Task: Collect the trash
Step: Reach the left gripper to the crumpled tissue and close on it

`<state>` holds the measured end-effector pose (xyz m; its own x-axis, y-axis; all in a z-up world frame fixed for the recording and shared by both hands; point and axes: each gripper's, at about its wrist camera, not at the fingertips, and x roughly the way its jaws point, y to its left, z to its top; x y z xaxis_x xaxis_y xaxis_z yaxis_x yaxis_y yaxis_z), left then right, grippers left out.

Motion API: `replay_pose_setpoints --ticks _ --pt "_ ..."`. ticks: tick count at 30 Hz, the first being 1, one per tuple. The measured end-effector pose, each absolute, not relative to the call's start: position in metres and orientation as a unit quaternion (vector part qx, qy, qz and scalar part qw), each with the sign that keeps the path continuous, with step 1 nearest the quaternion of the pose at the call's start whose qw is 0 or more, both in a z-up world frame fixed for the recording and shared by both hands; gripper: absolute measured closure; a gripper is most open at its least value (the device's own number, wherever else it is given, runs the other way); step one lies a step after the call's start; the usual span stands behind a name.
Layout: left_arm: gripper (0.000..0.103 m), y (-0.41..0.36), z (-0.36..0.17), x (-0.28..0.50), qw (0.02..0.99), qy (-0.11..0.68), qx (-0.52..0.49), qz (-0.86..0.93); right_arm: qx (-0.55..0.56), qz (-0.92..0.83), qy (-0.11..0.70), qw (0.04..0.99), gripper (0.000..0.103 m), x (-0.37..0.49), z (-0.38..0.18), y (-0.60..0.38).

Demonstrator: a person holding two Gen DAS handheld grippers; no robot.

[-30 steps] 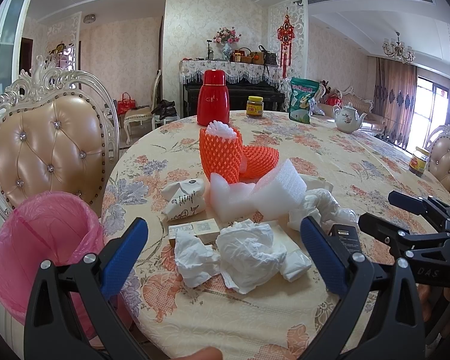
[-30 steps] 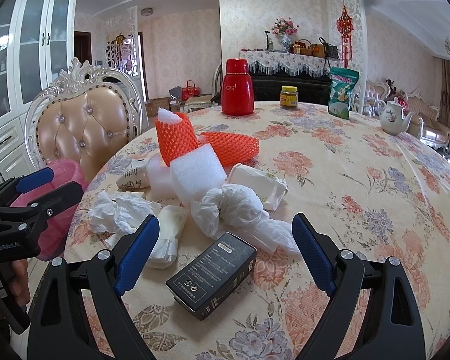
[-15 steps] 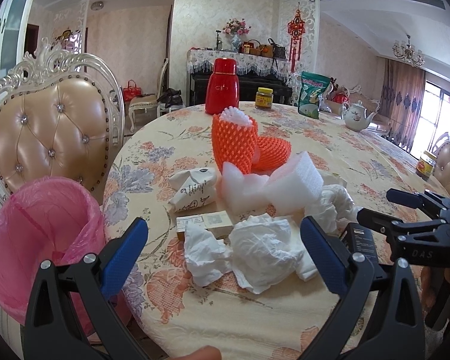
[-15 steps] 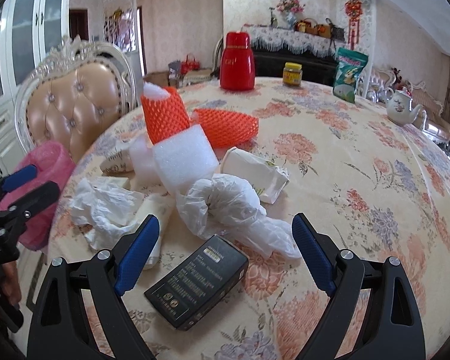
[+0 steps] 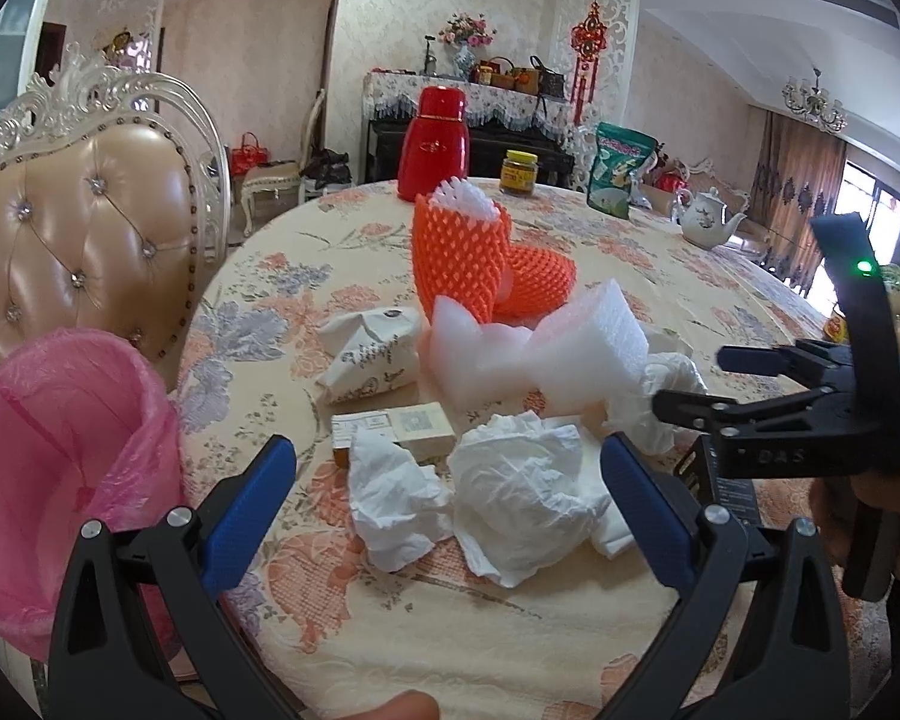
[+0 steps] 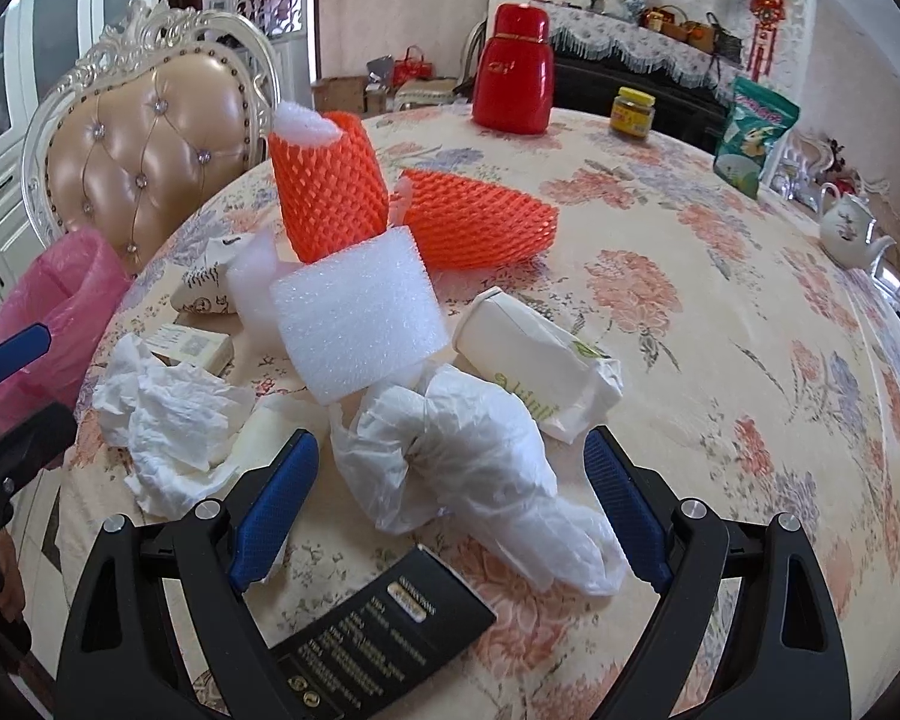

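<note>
Two grippers hang over a round table with a flowery cloth, and both have their blue fingers spread wide with nothing in them. In the left wrist view, the left gripper sits at the bottom middle, and crumpled white tissues lie on the cloth between its fingers. A bin with a pink bag stands at the lower left, beside the table edge. In the right wrist view, the right gripper is at the bottom middle, with a crumpled clear plastic bag between its fingers and a black box just below. Orange foam nets and a white foam sleeve sit higher, near the middle.
</note>
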<state>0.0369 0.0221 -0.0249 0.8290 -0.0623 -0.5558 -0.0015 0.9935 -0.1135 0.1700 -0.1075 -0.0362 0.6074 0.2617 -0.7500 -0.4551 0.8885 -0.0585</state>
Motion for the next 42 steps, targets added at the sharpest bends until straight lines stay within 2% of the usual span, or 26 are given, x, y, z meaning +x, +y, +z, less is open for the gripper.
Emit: replay_pose_setpoints --ticks 9,11,13,15,17,23,36,41,42 --pt "0.005 0.018 -0.029 0.043 0.949 0.304 -0.072 -0.048 -0.122 0.207 0.419 0.876 0.019 0.189 -0.046 -0.106" --pt "0.008 0.017 -0.030 0.044 0.947 0.307 -0.075 -0.053 -0.122 0.207 0.422 0.874 0.019 0.192 -0.047 -0.107" --pt "0.017 0.016 -0.031 0.046 0.946 0.310 -0.078 -0.058 -0.119 0.211 0.426 0.872 0.019 0.195 -0.048 -0.107" --pt "0.020 0.015 -0.031 0.047 0.944 0.313 -0.083 -0.067 -0.119 0.212 0.429 0.870 0.025 0.197 -0.049 -0.107" --pt "0.021 0.013 -0.032 0.048 0.943 0.315 -0.083 -0.071 -0.115 0.217 0.436 0.866 0.037 0.199 -0.052 -0.108" --pt "0.033 0.006 -0.036 0.054 0.938 0.326 -0.085 -0.083 -0.111 0.228 0.436 0.864 0.049 0.195 -0.052 -0.110" --pt "0.038 -0.001 -0.046 0.072 0.927 0.357 -0.089 -0.075 -0.077 0.218 0.403 0.886 0.051 0.179 -0.022 -0.144" --pt "0.057 -0.002 -0.052 0.077 0.919 0.375 -0.095 -0.074 -0.063 0.213 0.391 0.893 0.051 0.173 -0.014 -0.157" --pt "0.064 -0.002 -0.054 0.078 0.918 0.378 -0.096 -0.074 -0.060 0.210 0.389 0.895 0.051 0.172 -0.012 -0.160"
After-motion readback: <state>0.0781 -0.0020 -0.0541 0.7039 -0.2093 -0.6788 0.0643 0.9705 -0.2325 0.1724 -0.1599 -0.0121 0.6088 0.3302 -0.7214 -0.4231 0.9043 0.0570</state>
